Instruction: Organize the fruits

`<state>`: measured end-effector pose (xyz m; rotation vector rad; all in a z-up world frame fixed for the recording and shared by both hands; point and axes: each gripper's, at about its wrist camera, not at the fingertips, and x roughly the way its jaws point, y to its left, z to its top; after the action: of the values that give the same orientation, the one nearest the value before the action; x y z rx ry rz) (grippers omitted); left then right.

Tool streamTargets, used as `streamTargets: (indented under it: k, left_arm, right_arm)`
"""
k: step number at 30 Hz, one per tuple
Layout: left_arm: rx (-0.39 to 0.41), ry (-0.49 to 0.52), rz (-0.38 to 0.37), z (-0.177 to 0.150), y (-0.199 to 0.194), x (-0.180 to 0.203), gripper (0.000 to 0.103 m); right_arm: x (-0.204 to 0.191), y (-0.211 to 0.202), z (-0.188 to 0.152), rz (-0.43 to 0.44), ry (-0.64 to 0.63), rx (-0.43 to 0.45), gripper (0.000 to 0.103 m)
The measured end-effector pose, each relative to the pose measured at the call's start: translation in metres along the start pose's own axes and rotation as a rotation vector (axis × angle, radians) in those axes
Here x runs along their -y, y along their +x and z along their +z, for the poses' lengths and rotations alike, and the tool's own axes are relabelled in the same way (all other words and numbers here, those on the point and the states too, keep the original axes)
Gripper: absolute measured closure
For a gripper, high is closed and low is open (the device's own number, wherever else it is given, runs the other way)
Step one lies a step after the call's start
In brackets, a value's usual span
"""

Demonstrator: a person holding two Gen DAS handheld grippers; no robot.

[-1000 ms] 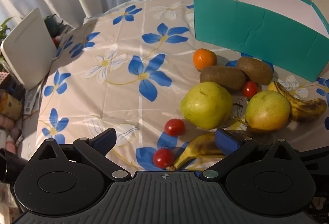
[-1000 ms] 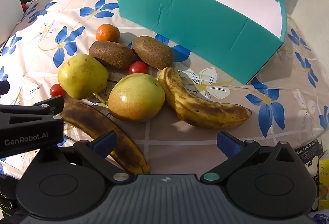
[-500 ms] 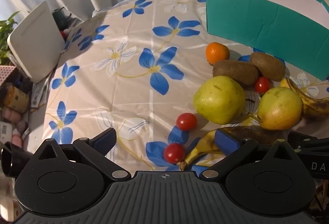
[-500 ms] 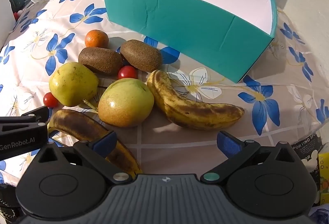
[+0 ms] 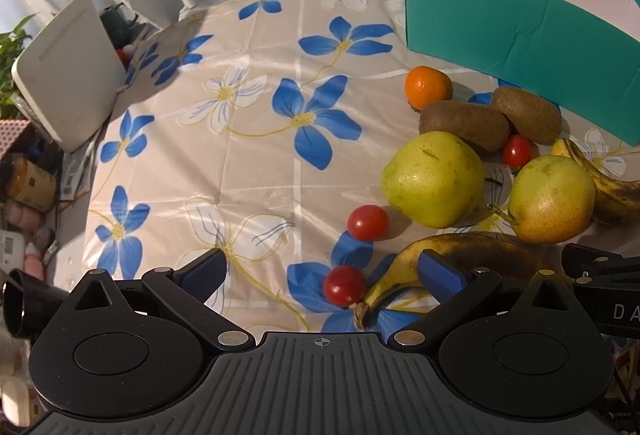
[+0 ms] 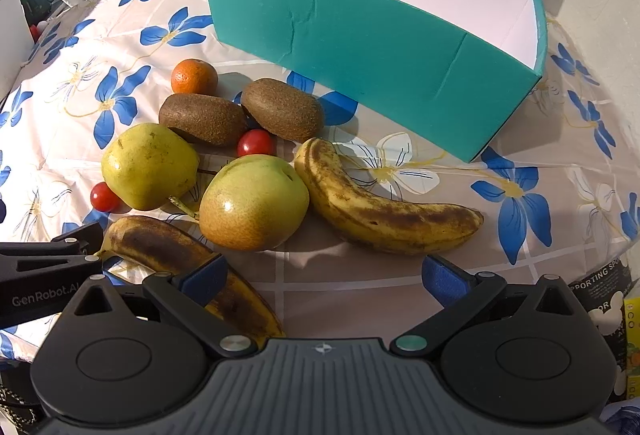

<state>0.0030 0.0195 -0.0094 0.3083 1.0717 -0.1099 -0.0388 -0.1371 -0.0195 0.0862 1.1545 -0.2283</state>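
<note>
Fruit lies on the flowered tablecloth in front of a teal box (image 6: 372, 43), which also shows in the left wrist view (image 5: 516, 31). There are two pears (image 6: 254, 203) (image 6: 150, 165), two kiwis (image 6: 282, 109) (image 6: 202, 119), a mandarin (image 6: 194, 76), two spotted bananas (image 6: 384, 209) (image 6: 180, 263) and cherry tomatoes (image 5: 368, 222) (image 5: 344, 285) (image 6: 256, 143). My left gripper (image 5: 322, 273) is open and empty above the near tomato and the banana's stem (image 5: 400, 275). My right gripper (image 6: 324, 279) is open and empty, just short of the fruit.
A white panel (image 5: 68, 71) leans at the table's far left edge, with jars and clutter below it. The table edge drops off at right, past a printed bag (image 6: 600, 283). The left gripper's side (image 6: 44, 275) sits at the right view's left.
Both grippers have shifted: the left view swung left so the fruit sits further right; the right view moved so the box and fruit sit more central. No fruit moved.
</note>
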Motion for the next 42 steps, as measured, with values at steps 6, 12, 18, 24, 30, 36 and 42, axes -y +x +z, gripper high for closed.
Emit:
streamTargets:
  k: [6, 12, 18, 24, 30, 36, 42]
  left_arm:
    - [-0.005, -0.002, -0.004, 0.0015, 0.001, 0.0022, 0.0]
    - [-0.009, 0.002, -0.005, 0.002, 0.0022, 0.0049, 0.0]
    - [-0.009, 0.002, -0.003, 0.0021, 0.0023, 0.0056, 0.0]
    - [-0.013, -0.001, -0.003, 0.0039, 0.0039, 0.0052, 0.0]
    - [-0.016, 0.006, -0.003, 0.006, 0.0058, 0.0058, 0.0]
    - [-0.018, 0.01, -0.003, 0.0086, 0.0064, 0.0071, 0.0]
    - [-0.019, 0.01, -0.003, 0.0099, 0.0071, 0.0078, 0.0]
  right_arm:
    - [-0.0006, 0.0001, 0.0005, 0.003, -0.002, -0.001, 0.0]
    - [0.0017, 0.0015, 0.0017, 0.011, -0.003, -0.007, 0.0]
    - [0.0017, 0.002, 0.0017, 0.013, -0.003, -0.008, 0.0]
    - [0.0018, 0.0027, 0.0019, 0.012, -0.001, -0.009, 0.0]
    - [0.0028, 0.0042, 0.0036, 0.012, 0.0, -0.012, 0.0]
    - [0.0041, 0.0057, 0.006, 0.011, 0.002, -0.015, 0.0]
    - [0.0042, 0.0058, 0.0061, 0.013, 0.001, -0.015, 0.0]
